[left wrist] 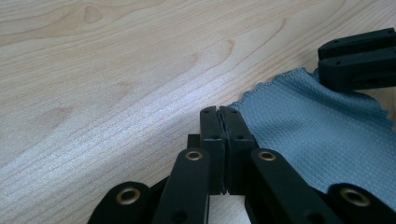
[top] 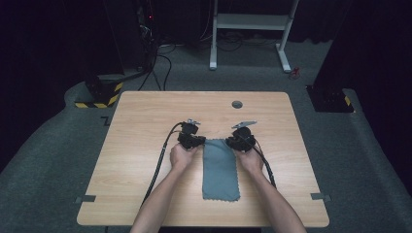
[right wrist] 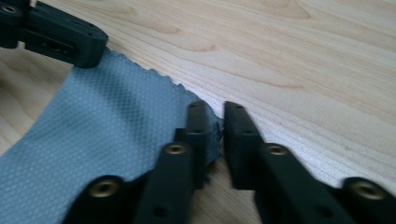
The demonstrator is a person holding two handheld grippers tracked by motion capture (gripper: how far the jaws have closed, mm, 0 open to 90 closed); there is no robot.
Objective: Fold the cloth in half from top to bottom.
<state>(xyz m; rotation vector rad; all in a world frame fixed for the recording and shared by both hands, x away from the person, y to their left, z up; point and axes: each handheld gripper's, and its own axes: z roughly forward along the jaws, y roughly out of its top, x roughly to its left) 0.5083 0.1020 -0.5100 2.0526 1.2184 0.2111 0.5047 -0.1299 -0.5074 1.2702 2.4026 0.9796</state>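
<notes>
A: Starting nearest the person — what lies on the worktop [top: 145, 194]?

B: A grey cloth [top: 221, 170], a long strip flat on the wood, its near end close to the front edge and its far end about mid-table. The forearms run up either side of it.

A: And the hands?

B: Each holds a gripper at one far corner. The left gripper [left wrist: 218, 110] has its jaws pressed together at the cloth's left far corner; the scalloped edge runs right up to them, so I judge it pinches the corner, though the bite itself is hidden.

A: The right one?

B: The right gripper [right wrist: 218, 122] is narrow but not closed — a slit remains between its jaws, and the frayed right corner of the cloth sits in that slit. It looks about to clamp.

A: Why both far corners?

B: Probably to lift the far edge evenly and fold it toward the person, or pull it taut. One on each corner keeps the strip from skewing.

A: Farther out?

B: Bare wood, a round cable hole [top: 237, 104], then grey carpet and a white desk frame [top: 250, 22].
</notes>
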